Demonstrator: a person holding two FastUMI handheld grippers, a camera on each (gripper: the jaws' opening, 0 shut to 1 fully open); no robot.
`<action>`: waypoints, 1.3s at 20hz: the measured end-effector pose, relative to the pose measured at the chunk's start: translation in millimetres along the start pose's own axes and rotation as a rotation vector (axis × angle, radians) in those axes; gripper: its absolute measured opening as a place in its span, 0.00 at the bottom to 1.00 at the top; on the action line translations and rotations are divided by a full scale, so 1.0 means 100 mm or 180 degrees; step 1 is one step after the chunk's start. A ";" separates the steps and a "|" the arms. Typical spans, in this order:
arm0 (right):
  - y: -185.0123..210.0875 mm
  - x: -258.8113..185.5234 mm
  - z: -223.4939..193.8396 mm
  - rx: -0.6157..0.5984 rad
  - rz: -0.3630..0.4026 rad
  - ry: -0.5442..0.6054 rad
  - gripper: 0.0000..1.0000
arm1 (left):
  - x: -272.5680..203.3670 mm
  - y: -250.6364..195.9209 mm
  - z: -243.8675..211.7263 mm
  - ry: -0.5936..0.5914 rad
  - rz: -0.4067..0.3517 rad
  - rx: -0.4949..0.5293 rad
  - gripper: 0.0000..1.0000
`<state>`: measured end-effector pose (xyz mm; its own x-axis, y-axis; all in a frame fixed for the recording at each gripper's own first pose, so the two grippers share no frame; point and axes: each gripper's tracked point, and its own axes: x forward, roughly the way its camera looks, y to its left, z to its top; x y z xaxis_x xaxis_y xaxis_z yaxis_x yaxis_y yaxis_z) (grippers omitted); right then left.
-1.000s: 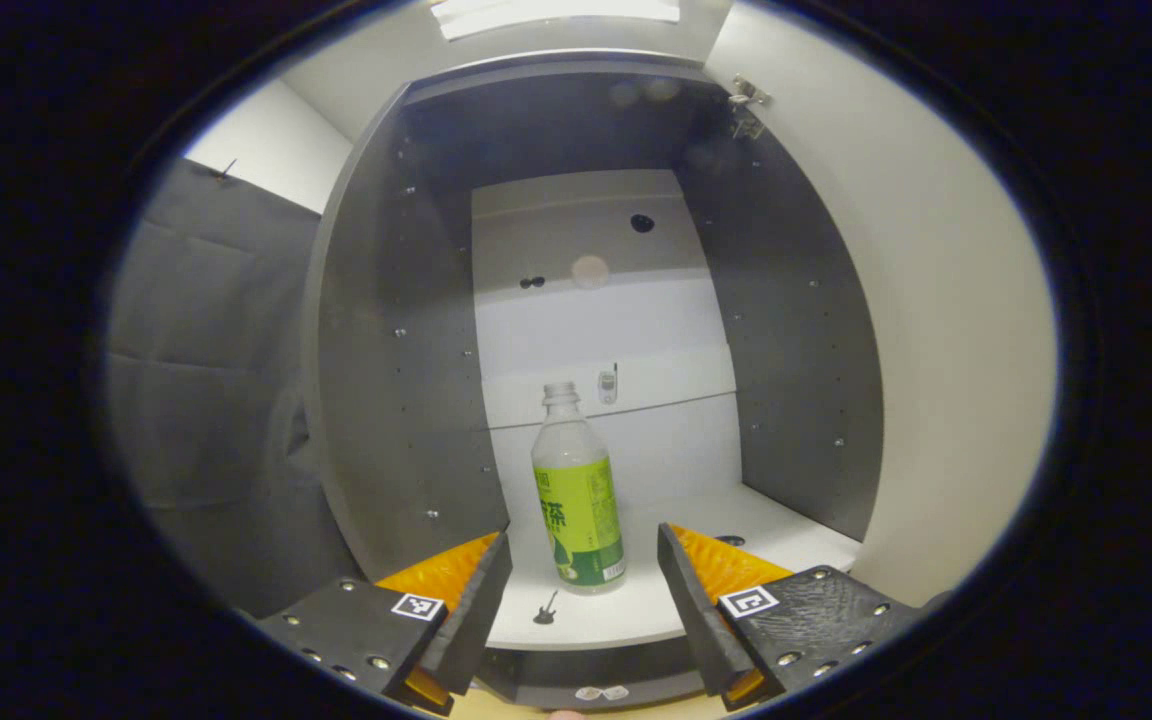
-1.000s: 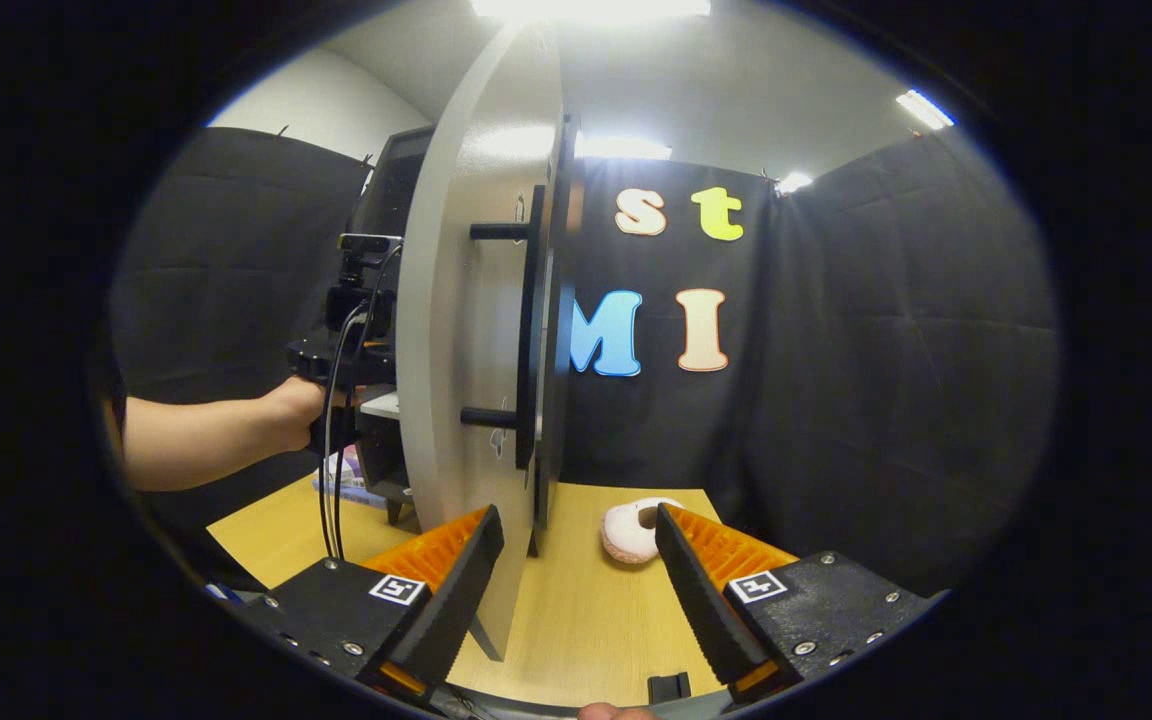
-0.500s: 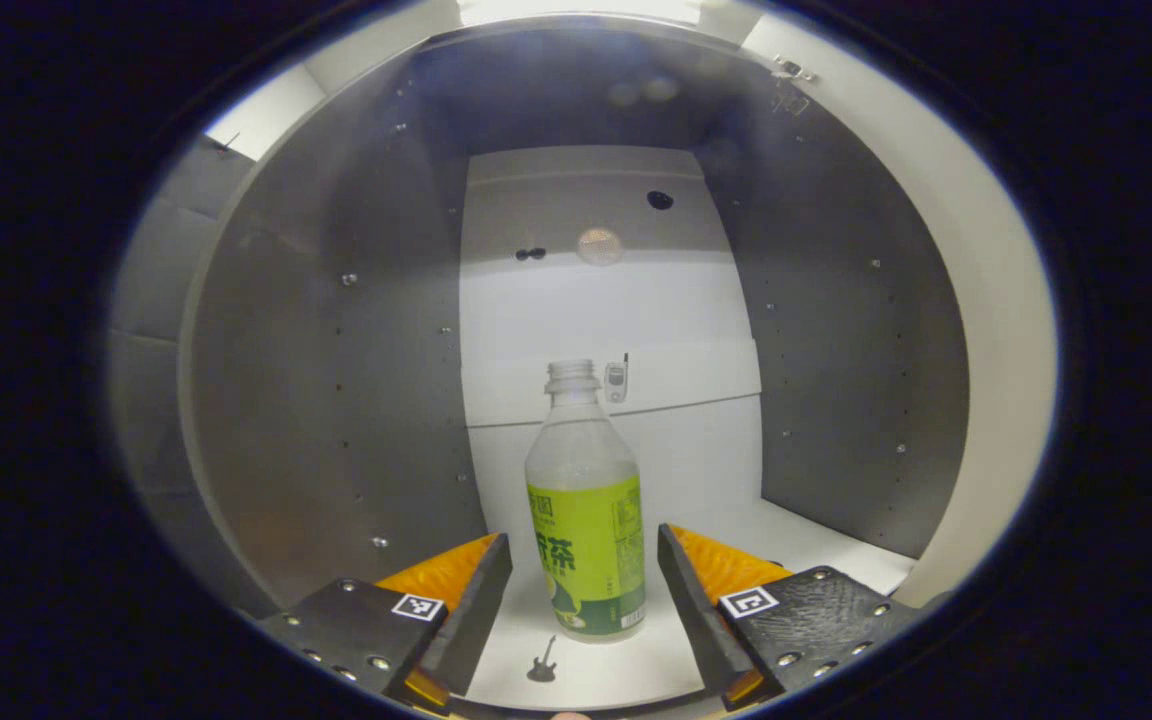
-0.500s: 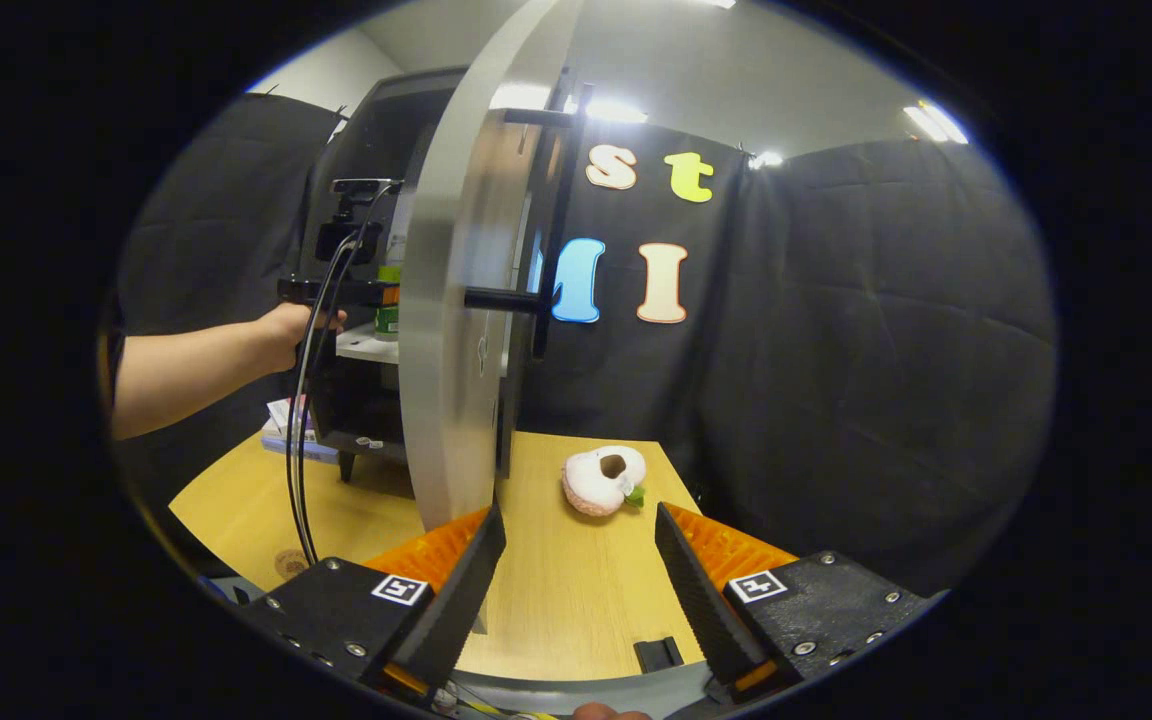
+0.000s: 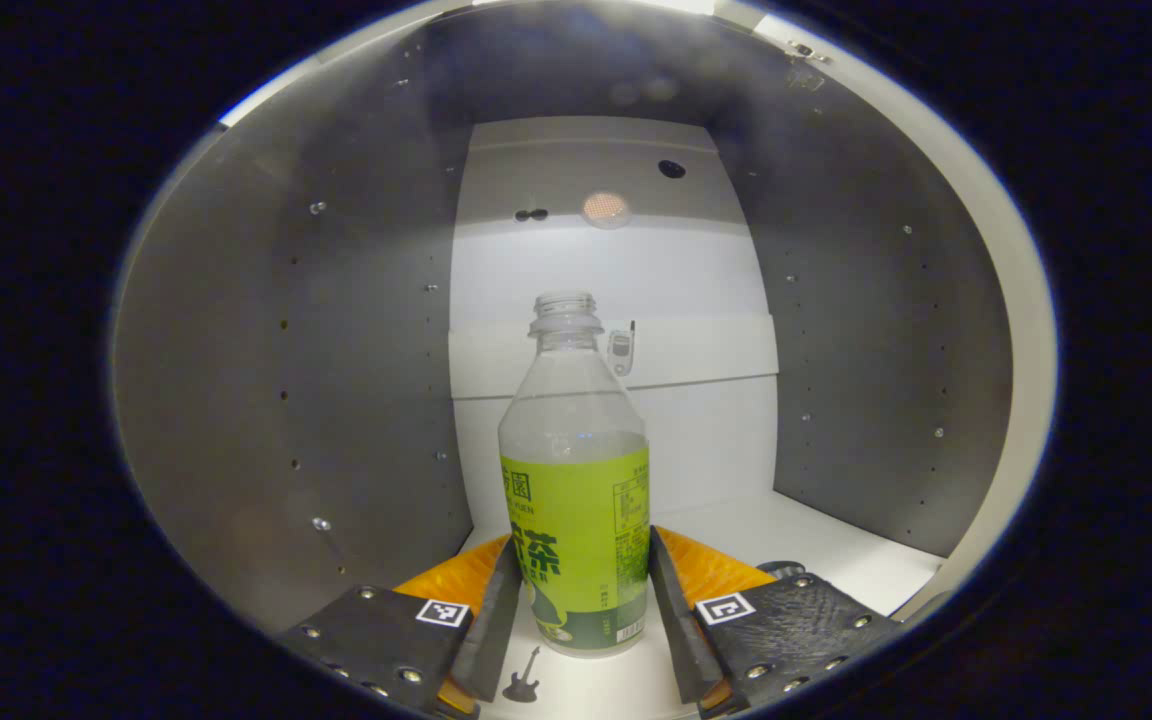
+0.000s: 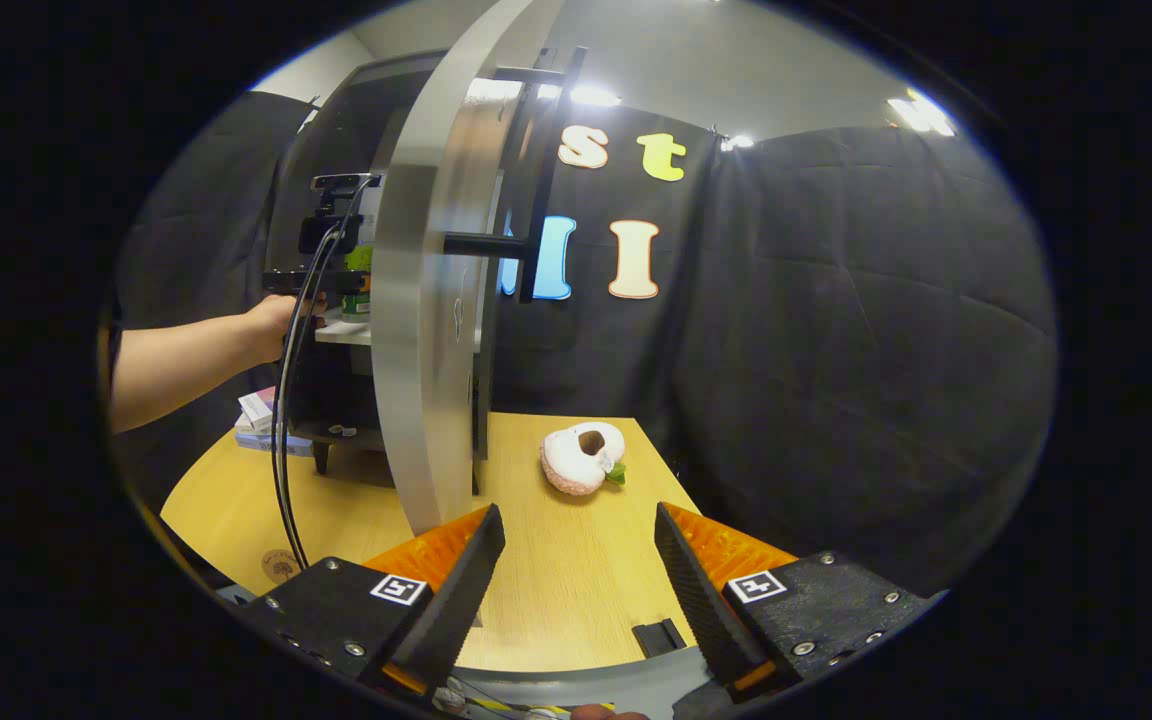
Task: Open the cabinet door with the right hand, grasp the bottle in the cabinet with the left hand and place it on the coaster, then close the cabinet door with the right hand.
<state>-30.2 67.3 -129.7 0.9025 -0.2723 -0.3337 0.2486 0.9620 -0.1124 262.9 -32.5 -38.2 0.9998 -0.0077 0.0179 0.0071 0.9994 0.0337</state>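
Note:
A clear bottle [image 5: 576,480] with a green label stands upright on the white shelf [image 5: 836,560] inside the dark-walled cabinet. My left gripper [image 5: 581,545] is inside the cabinet, its two fingers pressed against the label's sides low on the bottle. In the right gripper view the white cabinet door [image 6: 426,300] stands wide open, edge-on, with its black bar handle [image 6: 536,170]. My right gripper [image 6: 576,520] hangs open just in front of the door's lower edge, with nothing between its fingers. A small round coaster [image 6: 279,566] lies on the wooden table at the lower left.
A person's hand [image 6: 271,320] holds the left gripper at the cabinet opening, a cable hanging down from it. A white doughnut-shaped toy [image 6: 581,458] lies on the wooden table [image 6: 556,600] right of the door. Small boxes [image 6: 256,410] sit beside the cabinet's foot.
The left gripper moved forward into the cabinet and its fingers closed in onto the bottle. The right gripper drew back and down from the open door.

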 end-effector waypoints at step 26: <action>-0.33 0.35 -0.62 -0.0363 0.1473 0.0001 0.95 | -3.43 0.13 -0.14 -0.0365 0.0977 0.0460 0.64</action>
<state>-27.9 25.0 -195.4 0.9092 0.1844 -0.3733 -0.2196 0.9741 -0.0538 -79.4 -16.8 -57.5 0.9463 0.2803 0.1608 -0.3042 0.9407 0.1502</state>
